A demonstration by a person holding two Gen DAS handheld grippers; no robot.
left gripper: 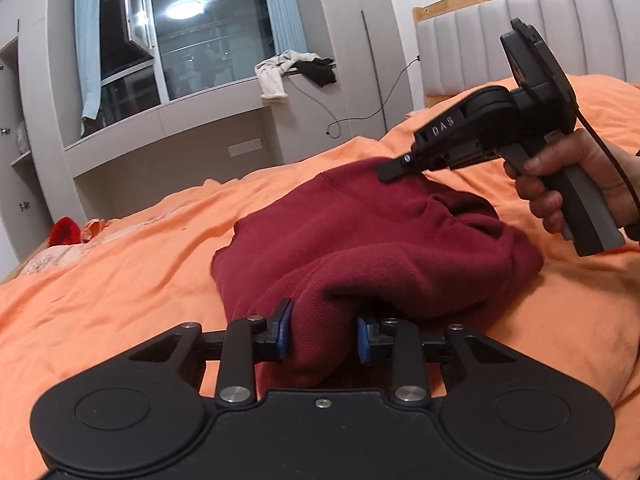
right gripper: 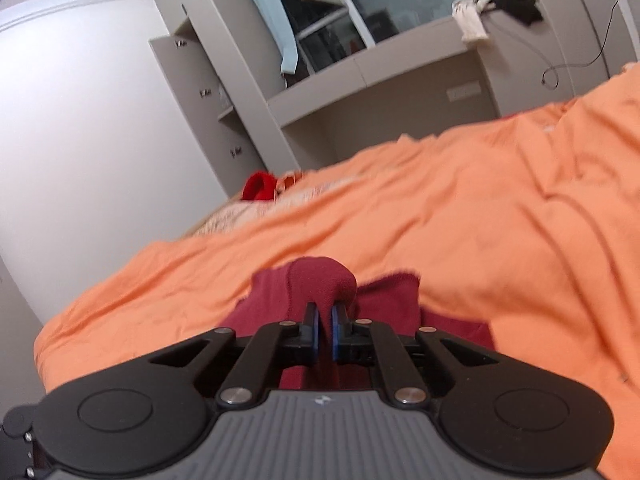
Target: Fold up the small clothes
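Observation:
A dark red knit garment [left gripper: 360, 240] lies bunched on the orange bed cover [left gripper: 120, 280]. My left gripper [left gripper: 324, 332] has its blue pads about a thick fold of the garment's near edge, jaws partly apart. My right gripper [left gripper: 394, 170] shows in the left wrist view, held by a hand, its fingers at the garment's far edge. In the right wrist view the right gripper [right gripper: 325, 332] is shut on a fold of the red garment [right gripper: 320, 284], pads nearly together, the cloth lifted a little.
A grey padded headboard [left gripper: 520, 32] stands at the far right. A bright red cloth [left gripper: 64, 232] lies near the bed's far left edge. Grey cabinets and a window ledge with white and black clothes [left gripper: 292, 68] stand beyond the bed.

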